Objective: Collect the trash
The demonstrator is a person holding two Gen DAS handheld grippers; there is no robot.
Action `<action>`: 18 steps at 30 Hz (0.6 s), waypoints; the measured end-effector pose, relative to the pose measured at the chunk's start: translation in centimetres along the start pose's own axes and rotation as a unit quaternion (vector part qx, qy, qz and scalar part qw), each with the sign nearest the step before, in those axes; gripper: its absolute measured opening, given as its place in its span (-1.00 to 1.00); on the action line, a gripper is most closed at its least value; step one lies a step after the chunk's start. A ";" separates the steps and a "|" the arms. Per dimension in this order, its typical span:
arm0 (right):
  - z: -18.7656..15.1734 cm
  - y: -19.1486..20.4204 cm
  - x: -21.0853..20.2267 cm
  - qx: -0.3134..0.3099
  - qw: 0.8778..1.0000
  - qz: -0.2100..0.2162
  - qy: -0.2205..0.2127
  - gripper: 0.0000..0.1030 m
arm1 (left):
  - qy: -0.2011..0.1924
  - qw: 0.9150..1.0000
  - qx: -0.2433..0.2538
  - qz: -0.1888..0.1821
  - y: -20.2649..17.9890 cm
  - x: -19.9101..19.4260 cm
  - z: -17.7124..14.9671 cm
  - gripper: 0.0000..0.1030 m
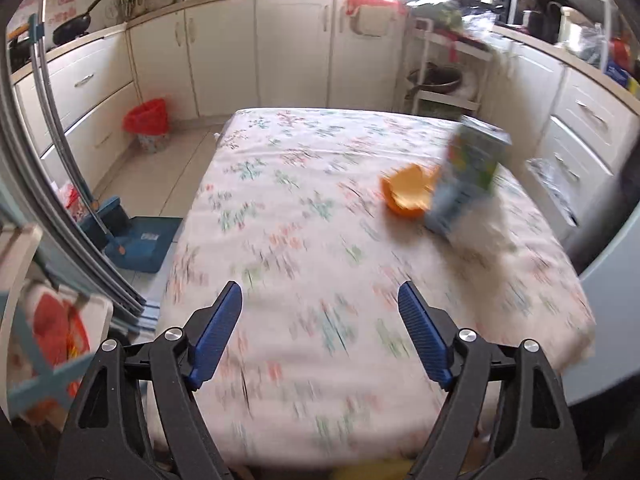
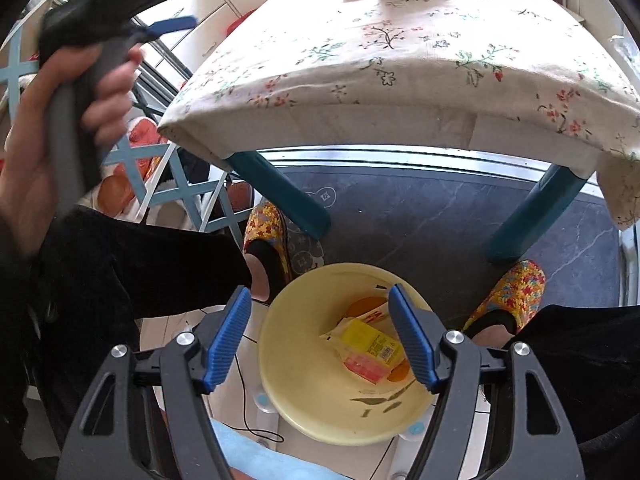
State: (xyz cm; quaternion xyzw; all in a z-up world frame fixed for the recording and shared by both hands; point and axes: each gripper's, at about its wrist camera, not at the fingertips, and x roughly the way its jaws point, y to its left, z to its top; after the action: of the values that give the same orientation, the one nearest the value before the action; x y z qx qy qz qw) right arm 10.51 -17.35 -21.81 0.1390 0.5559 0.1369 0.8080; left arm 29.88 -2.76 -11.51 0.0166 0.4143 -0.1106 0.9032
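Observation:
In the left wrist view my left gripper [image 1: 320,300] is open over the near part of the floral tablecloth [image 1: 304,248], with nothing between its fingers. Farther right on the cloth lie an orange peel [image 1: 408,194] and a tilted blue-green carton [image 1: 468,176] with a white tissue beside it. In the right wrist view my right gripper [image 2: 320,302] is open above a yellow bin [image 2: 304,396] on the floor. A yellow-and-red wrapper [image 2: 368,346] and orange peel pieces [image 2: 366,306] lie inside the bin. The left gripper [image 2: 176,24] shows blurred at the upper left, held by a hand.
Teal table legs [image 2: 280,196] stand just beyond the bin, with the person's patterned slippers [image 2: 510,300] either side. A red-lined waste basket [image 1: 148,124], a blue dustpan [image 1: 140,244] and white kitchen cabinets [image 1: 292,48] surround the table. A lattice chair [image 2: 176,184] stands left.

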 end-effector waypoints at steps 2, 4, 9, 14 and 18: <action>0.6 -0.3 0.6 0.013 1.000 0.007 0.005 0.33 | 0.009 1.000 -0.004 -0.003 0.7 2.2 1.5 0.59; 0.9 -0.7 1.1 0.025 0.999 0.016 0.012 0.33 | 0.021 1.000 -0.005 -0.004 1.1 5.0 3.0 0.60; 1.1 -0.6 2.4 0.032 0.998 0.029 0.035 0.33 | 0.036 0.999 0.010 -0.001 1.4 10.0 5.4 0.62; 1.8 -1.1 2.9 0.048 0.997 0.041 0.044 0.33 | 0.038 0.999 0.019 0.003 1.6 12.7 6.8 0.69; 2.3 -0.8 3.1 0.047 0.997 0.049 0.047 0.33 | 0.051 0.998 0.020 -0.001 2.3 14.2 6.3 0.79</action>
State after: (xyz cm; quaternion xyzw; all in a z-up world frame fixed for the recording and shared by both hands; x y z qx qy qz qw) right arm 13.79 -17.11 -24.01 0.1977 0.5913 0.1564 0.7661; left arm 44.00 -3.91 -18.17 0.0399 0.4577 -0.1184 0.8803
